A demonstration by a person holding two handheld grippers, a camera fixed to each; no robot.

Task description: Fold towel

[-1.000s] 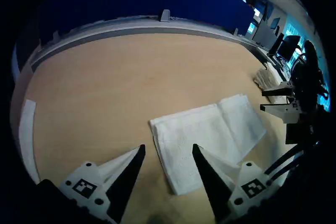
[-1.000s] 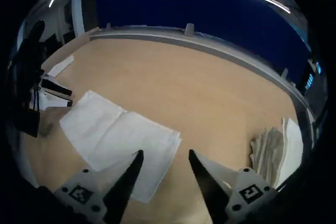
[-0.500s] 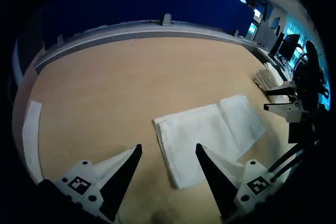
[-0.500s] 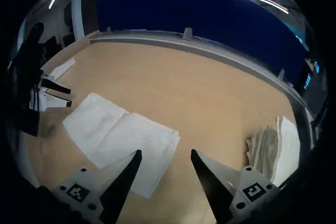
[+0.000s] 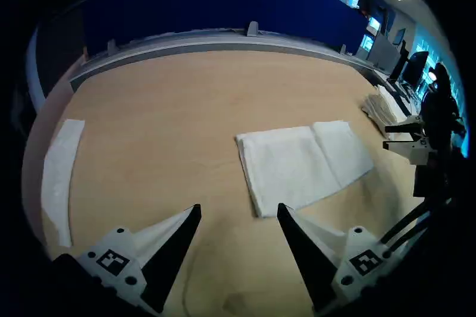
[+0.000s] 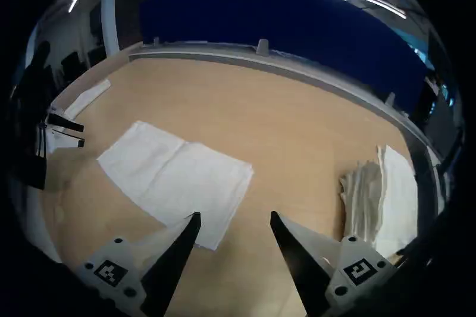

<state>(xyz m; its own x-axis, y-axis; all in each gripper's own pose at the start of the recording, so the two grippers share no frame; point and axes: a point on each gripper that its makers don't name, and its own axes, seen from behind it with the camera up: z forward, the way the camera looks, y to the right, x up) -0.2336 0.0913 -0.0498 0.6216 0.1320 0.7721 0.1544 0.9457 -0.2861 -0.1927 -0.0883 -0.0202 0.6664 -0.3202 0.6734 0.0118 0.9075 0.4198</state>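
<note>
On the pale wooden tabletop [image 5: 178, 115] we see a white terry towel [image 5: 303, 159] folded rectangular (one crease shows). Our left claw [image 5: 238, 222] and right claw [image 6: 233, 228] stand open.

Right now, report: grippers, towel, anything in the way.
Left gripper open, right gripper open, both holding nothing. Towel folded, flat on table. Towel stack and white strip lie apart from it.
</note>
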